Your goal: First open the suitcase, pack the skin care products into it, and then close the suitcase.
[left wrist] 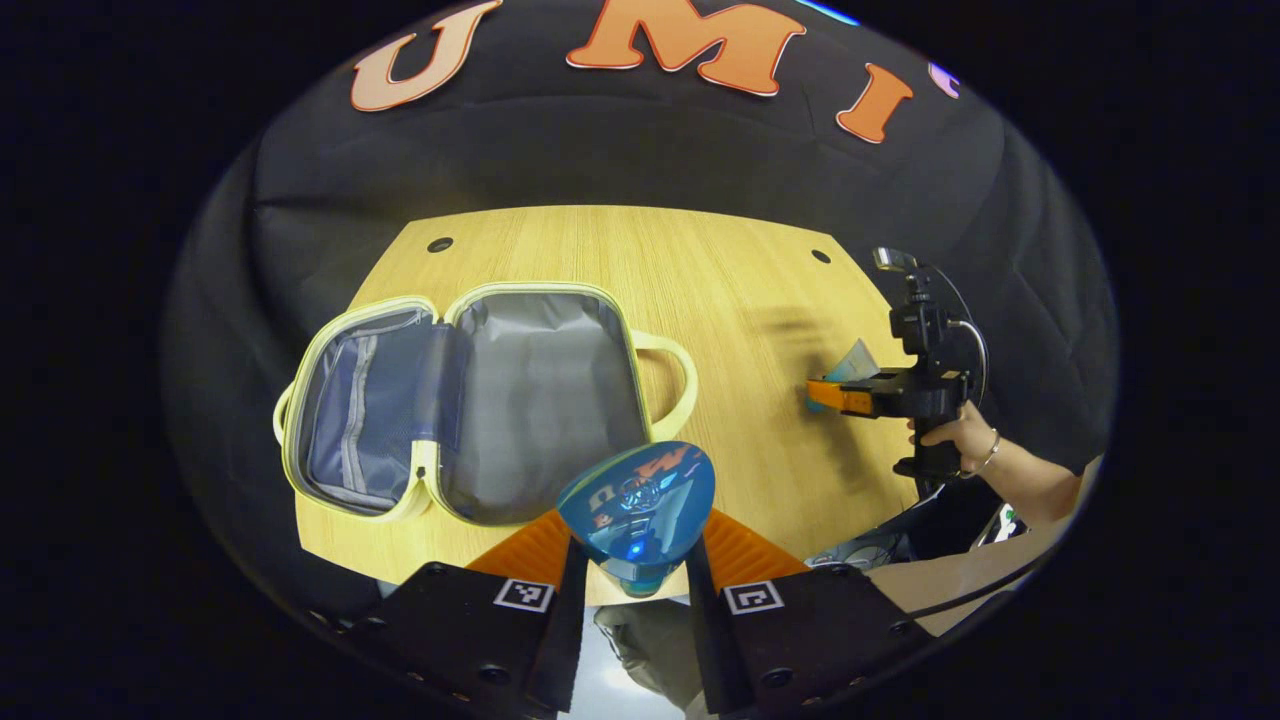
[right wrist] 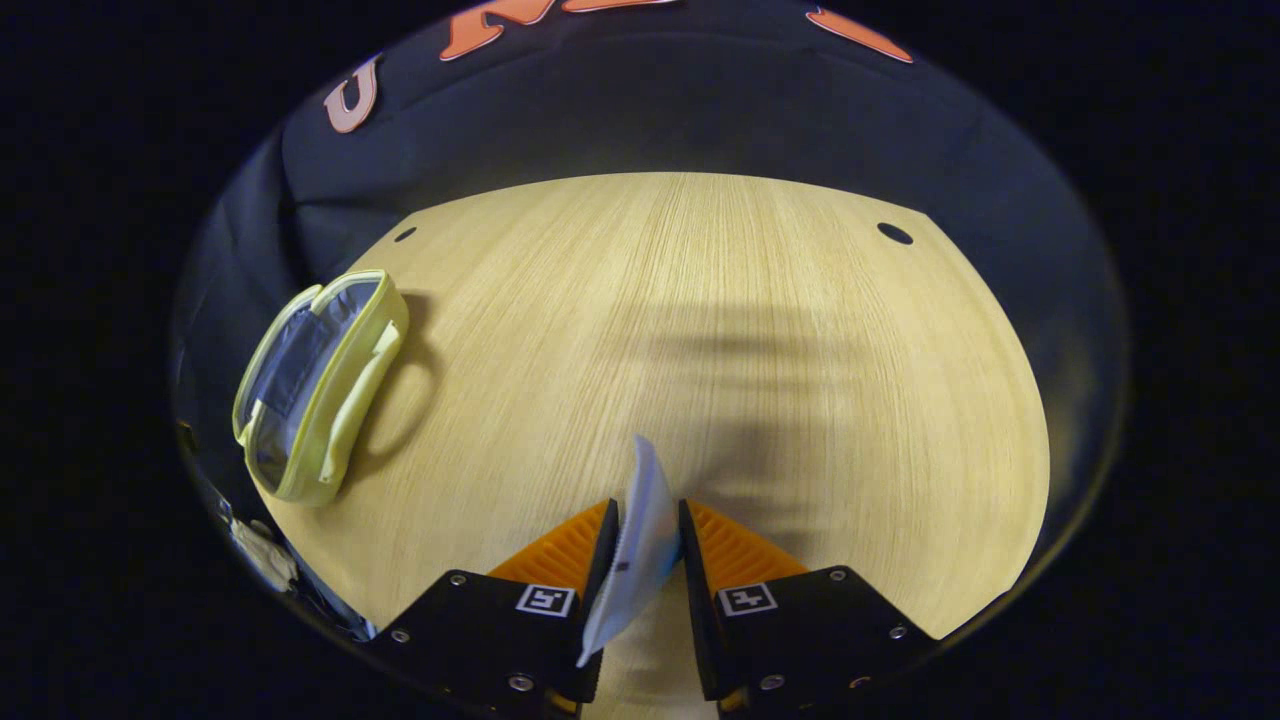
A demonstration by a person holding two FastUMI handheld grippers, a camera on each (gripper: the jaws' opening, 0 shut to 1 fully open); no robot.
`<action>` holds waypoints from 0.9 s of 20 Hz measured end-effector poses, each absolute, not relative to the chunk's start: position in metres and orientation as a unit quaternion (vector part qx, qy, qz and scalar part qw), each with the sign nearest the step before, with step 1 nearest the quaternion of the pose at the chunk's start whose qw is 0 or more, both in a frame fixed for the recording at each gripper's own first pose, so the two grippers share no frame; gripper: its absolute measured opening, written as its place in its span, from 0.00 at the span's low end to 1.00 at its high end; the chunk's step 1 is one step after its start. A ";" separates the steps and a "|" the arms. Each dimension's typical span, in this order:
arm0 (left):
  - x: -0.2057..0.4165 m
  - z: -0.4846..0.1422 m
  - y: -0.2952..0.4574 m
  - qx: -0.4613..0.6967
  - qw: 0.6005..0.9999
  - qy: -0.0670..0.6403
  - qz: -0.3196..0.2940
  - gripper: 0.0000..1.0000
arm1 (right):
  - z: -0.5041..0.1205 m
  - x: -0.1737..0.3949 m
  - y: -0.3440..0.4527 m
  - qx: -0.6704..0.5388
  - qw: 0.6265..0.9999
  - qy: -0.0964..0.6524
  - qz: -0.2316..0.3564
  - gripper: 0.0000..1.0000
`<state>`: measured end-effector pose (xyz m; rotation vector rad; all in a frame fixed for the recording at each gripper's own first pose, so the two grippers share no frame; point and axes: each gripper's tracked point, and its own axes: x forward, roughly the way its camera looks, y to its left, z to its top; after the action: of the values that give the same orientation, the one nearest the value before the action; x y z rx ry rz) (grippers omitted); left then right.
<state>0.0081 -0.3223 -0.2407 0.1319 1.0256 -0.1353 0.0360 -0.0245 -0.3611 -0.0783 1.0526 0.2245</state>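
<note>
pale wood-grain table (left wrist: pixel 700 300) with two dark round holes near its far corners, carrying the opened suitcase (left wrist: pixel 470 400) on its left part. the suitcase is a small soft case with a pale yellow-green rim and loop handle, spread flat in two halves; the right half is lined with smooth grey fabric, the left half with a bluish mesh pocket. in the left gripper view, the left gripper (left wrist: pixel 634 560) sits at the near edge of the table, its two fingers closed narrowly against a glossy blue bottle (left wrist: pixel 637 505) with a rounded, domed body and a lighter cap between the tips; the bottle hangs just near and to the right of the suitcase's grey half, partly overlapping its near rim in the picture. far to the right in that view, a hand (left wrist: pixel 950 435) with a bracelet holds the right gripper (left wrist: pixel 835 395) above the table, well apart from the suitcase. in the right gripper view, the right gripper (right wrist: pixel 648 545) is closed almost fully on a thin, flat, pale sachet (right wrist: pixel 640 540) standing edge-on between its ribbed fingers; the suitcase (right wrist: pixel 320 385) lies far off to the left, seen at a slant, with bare wood between it and the sachet.
</note>
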 end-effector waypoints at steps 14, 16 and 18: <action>0.093 -0.303 -0.208 0.159 0.719 0.663 -0.135 0.47 | -0.275 -0.018 0.051 0.132 0.868 0.469 0.093 0.38; 0.105 -0.315 -0.209 0.163 0.706 0.676 -0.131 0.48 | -0.269 -0.028 0.054 0.145 0.867 0.469 0.083 0.38; 0.115 -0.326 -0.211 0.163 0.695 0.689 -0.126 0.47 | -0.267 -0.036 0.053 0.148 0.868 0.469 0.072 0.43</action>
<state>0.1151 -0.2109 -0.3264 0.3644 1.5379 -0.2805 -0.0363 0.0525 -0.2669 0.3101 0.9819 0.1516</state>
